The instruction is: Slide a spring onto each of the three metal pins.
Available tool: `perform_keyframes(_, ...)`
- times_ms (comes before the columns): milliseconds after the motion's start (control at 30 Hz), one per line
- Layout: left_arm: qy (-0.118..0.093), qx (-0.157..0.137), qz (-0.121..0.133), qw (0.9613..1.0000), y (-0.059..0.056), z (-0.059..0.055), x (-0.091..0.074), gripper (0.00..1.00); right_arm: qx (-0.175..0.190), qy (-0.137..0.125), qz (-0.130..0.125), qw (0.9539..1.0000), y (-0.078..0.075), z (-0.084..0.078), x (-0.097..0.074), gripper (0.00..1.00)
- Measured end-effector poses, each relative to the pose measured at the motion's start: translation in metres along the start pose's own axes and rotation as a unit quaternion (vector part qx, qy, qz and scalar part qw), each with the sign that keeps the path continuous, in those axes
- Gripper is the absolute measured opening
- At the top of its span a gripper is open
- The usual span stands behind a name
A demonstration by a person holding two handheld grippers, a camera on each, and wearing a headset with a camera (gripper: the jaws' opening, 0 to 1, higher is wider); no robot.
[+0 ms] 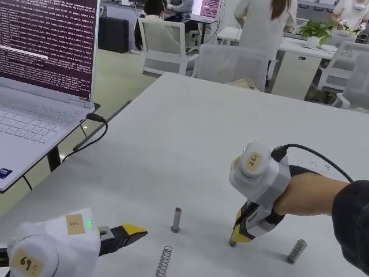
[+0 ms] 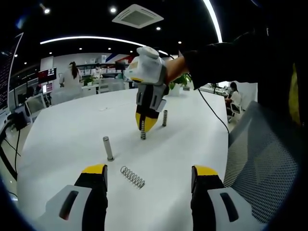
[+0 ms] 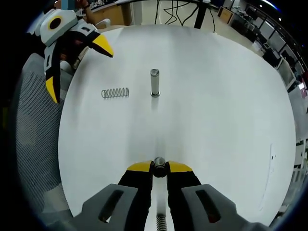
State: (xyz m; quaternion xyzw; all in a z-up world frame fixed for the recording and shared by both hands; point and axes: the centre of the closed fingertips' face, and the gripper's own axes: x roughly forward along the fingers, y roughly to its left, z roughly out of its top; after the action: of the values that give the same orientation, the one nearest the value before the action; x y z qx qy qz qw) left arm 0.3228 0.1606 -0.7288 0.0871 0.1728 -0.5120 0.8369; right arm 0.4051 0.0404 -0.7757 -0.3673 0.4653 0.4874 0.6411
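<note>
Right tool clenched on a pin, left tool released.
On the white counter [image 1: 190, 144], the right tool [image 1: 236, 234] grips the middle pin [image 3: 159, 168], seemingly with a spring already around it. The left tool [image 2: 149, 169] hangs spread wide over a loose spring [image 2: 132, 176] lying near the bare pin [image 2: 108, 148]. A spring-covered pin [image 1: 297, 251] stands on the person's right.

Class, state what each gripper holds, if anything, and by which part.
Right gripper: a spring, clamped by its upper part between the fingertips. Left gripper: open, holding nothing.
</note>
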Motion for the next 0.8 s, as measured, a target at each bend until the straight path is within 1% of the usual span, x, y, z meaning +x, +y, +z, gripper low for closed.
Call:
perform_keyframes(333,0.001,0.001,0.0,1.0,-0.0011,-0.0003,0.0002,0.67,-0.002,0.002,-0.001,1.0,0.0,-0.0006,0.0005,0.09)
perform_keyframes(533,0.002,-0.002,0.002,1.0,0.0004,-0.0029,0.001,0.66,-0.002,0.0,-0.004,1.0,-0.0004,-0.0002,0.0004,0.14)
perform_keyframes(800,0.006,-0.003,0.002,1.0,0.0011,-0.0056,0.0044,0.64,0.004,-0.013,-0.009,0.9999,0.0015,-0.001,-0.0038,0.22)
